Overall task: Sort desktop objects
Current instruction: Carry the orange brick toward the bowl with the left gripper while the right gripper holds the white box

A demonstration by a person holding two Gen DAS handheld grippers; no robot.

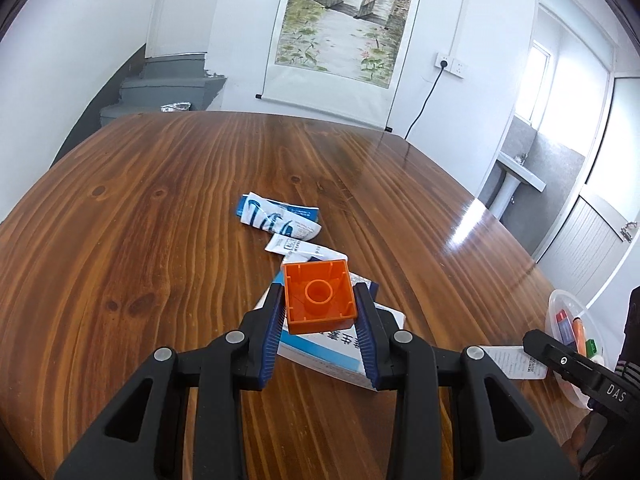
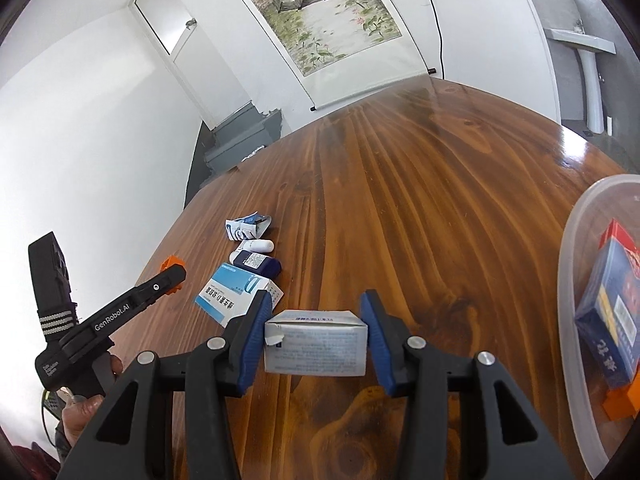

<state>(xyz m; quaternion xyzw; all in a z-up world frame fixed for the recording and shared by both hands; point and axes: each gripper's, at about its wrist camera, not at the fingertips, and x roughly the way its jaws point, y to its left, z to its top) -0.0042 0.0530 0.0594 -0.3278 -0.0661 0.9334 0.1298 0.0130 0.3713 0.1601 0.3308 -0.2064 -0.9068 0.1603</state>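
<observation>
Holding an orange block [image 1: 320,300] tight between its two blue pads, the left gripper [image 1: 320,312] hangs just above the wooden table [image 1: 160,200]. The block's open hollow side faces back at the camera. Under it, at about 6 o'clock, lies a white and blue medicine box [image 1: 332,344].

The right gripper [image 2: 316,332] has its fingers on both sides of a small white box [image 2: 316,344], its long side running across from one pad to the other. The pads look close to it, but I cannot tell if they are squeezing it.

The clear plastic bowl [image 2: 568,280] sits at 3 o'clock from the right gripper, just beside it, so that hand is much nearer. I think the coming move is a short swing to the right. In the bowl are a blue box [image 2: 612,320], a red one behind it and something orange under them.

Farther out, near 11 o'clock, lie a dark blue packet [image 2: 258,262], a small white bottle [image 2: 260,245] and a crumpled blue and white wrapper [image 2: 246,228].
</observation>
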